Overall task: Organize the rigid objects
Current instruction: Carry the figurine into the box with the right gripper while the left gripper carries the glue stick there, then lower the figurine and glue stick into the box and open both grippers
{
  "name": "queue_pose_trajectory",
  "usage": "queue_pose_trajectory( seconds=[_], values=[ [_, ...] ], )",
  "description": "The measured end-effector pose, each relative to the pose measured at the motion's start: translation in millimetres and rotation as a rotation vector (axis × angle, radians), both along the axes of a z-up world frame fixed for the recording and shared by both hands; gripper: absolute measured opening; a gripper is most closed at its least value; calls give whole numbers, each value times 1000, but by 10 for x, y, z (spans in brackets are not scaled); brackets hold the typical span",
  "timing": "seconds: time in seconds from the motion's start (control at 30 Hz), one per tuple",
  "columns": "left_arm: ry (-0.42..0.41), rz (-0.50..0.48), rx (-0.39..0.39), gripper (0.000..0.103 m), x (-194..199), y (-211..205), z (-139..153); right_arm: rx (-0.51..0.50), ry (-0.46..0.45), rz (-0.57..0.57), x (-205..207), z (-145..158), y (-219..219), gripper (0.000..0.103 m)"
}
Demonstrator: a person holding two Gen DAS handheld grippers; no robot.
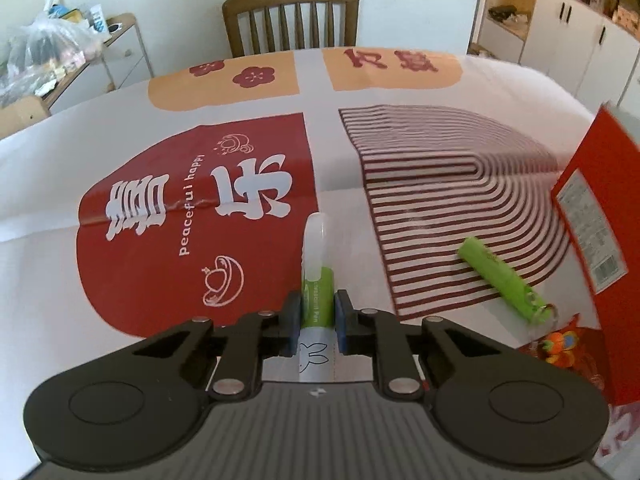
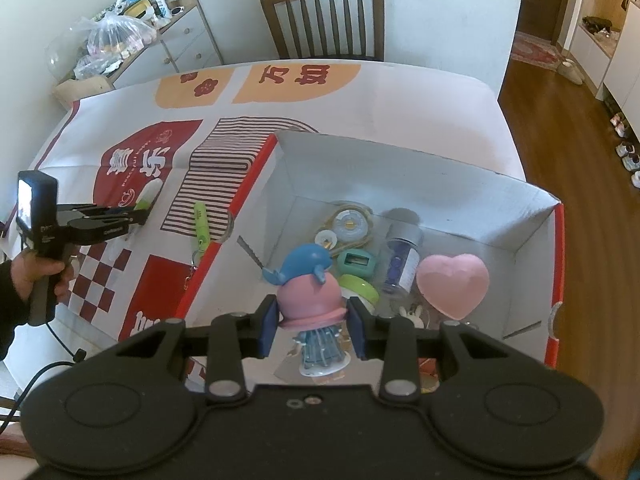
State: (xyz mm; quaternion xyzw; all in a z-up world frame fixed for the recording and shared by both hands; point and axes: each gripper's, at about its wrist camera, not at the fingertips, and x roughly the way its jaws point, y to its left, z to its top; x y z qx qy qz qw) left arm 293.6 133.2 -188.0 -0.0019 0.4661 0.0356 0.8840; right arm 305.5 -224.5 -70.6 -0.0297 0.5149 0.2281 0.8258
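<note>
Far left in the right wrist view, a hand grips the handle of the left tool, which reaches low over the counter so its pads can take the pen lying there. In the left wrist view the left tool is clamped on that pen: green-and-white barrel between the blue pads, clear cap pointing away. The pen looks flat on the patterned cloth, so probably just grasped, not lifted yet. The grip sits around mid-barrel, which should keep the pen level on the lift.

Next right, a green tube-like item with a keyring lies loose on the striped patch, just beside the red box wall. Untouched, likely waiting its turn.

Further right, the open box is the collecting spot. Inside: round tape-like dispensers, a teal sharpener, a small bottle of blue bits, a pink heart and a white-green lidded item, all bunched toward the near end.

The right tool is closed on a figurine with a blue whale hat and pink head, pinched at the neck and body. It hangs over the box's near edge, apparently so it drops in with the rest; whether it touches the floor of the box is unclear.
</note>
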Motion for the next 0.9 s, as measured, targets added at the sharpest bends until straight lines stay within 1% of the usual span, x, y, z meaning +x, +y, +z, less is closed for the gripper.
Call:
queue_pose_trajectory(
  seconds=[0.27,0.47,0.67,0.8,0.9],
  values=[
    [-26,23,-66,17,-280,-220,410,9,-7,11,33,-8,-255,35],
    [-58,9,-116,17,-456,-577,770,2,-4,38,96,-81,-494,35],
    [-94,-58,-159,17,-482,-1169,1074,-10,19,72,142,-245,-718,35],
    [-102,-126,-174,17,-365,-1624,1181,-29,26,106,126,-336,-835,35],
    [-104,-174,-159,17,-216,-1973,1186,-42,27,133,101,-382,-894,35]
  ],
)
